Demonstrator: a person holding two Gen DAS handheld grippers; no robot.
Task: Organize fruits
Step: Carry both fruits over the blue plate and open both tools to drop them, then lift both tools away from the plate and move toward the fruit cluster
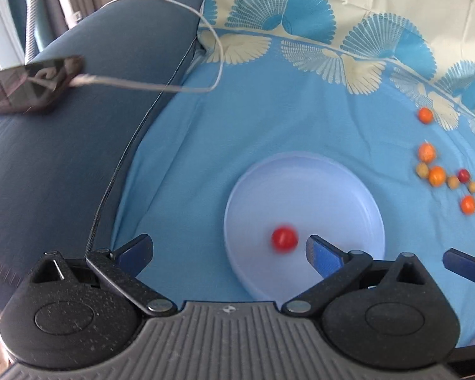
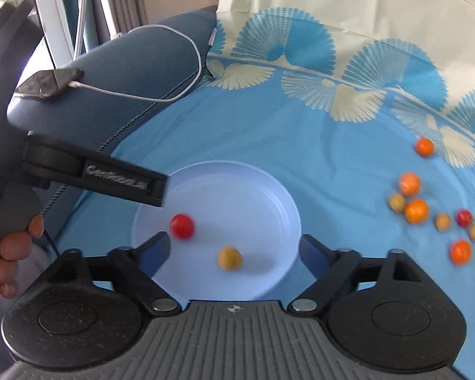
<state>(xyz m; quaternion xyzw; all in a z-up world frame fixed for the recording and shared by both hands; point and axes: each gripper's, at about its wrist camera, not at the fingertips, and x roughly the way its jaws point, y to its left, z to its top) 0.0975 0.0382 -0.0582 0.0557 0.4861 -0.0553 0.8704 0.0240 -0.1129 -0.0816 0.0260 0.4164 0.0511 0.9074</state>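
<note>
A pale blue plate (image 1: pixel 300 190) lies on the blue cloth. A blurred red fruit (image 1: pixel 284 237) rests on it, between the spread fingers of my left gripper (image 1: pixel 229 248), which is open and touches nothing. In the right wrist view the same plate (image 2: pixel 237 196) holds the red fruit (image 2: pixel 182 225) and a tan fruit (image 2: pixel 230 258). My right gripper (image 2: pixel 236 248) is open, its fingers apart on either side of the tan fruit. Loose orange, tan and red fruits (image 1: pixel 437 175) (image 2: pixel 416 210) lie in a cluster on the cloth to the right.
A dark blue cushion (image 1: pixel 79 164) borders the cloth on the left, with a phone (image 1: pixel 31 85) and its white cable (image 1: pixel 174 87) on it. A person's hand (image 2: pixel 12 247) holds the left gripper's handle. The cloth's cream patterned part (image 2: pixel 332 15) rises behind.
</note>
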